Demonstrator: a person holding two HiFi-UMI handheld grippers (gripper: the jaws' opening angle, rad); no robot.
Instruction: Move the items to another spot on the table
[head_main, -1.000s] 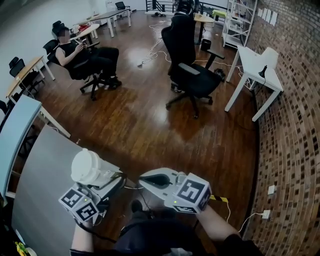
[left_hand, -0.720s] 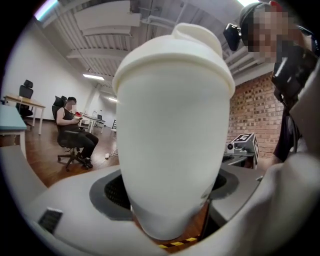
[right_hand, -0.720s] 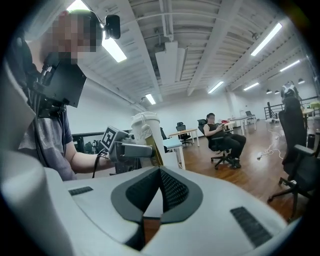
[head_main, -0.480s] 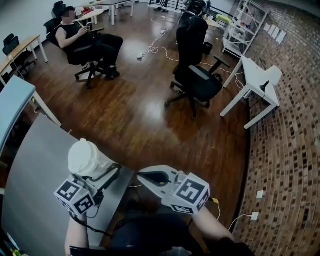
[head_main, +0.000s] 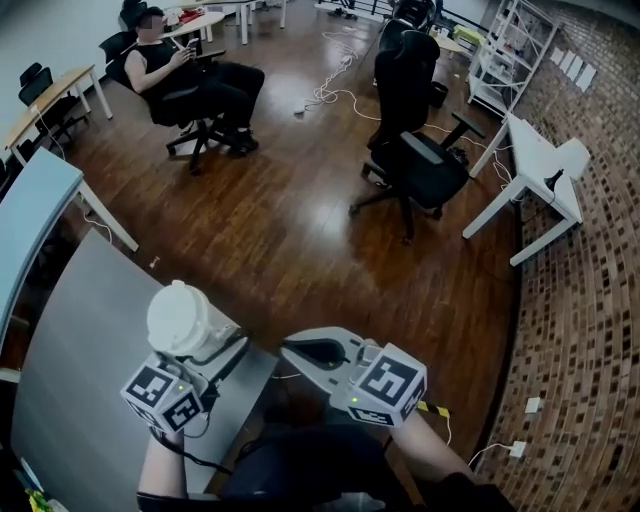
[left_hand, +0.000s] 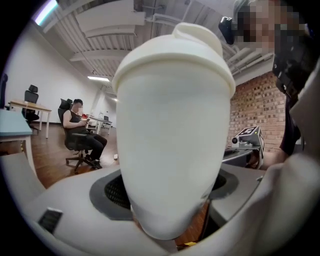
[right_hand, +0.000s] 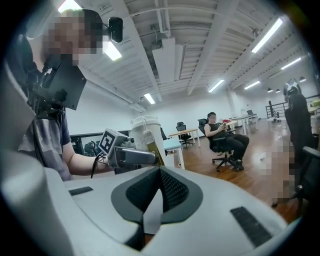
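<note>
- White lidded cup clamped upright between left gripper jaws, near grey table edge.
- Right gripper jaws together, nothing between them, just beside left gripper.

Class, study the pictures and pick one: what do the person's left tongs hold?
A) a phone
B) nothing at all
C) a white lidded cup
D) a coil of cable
C: in the left gripper view the white lidded cup stands between the two jaws of the left tongs, which are closed on its lower body.
</note>
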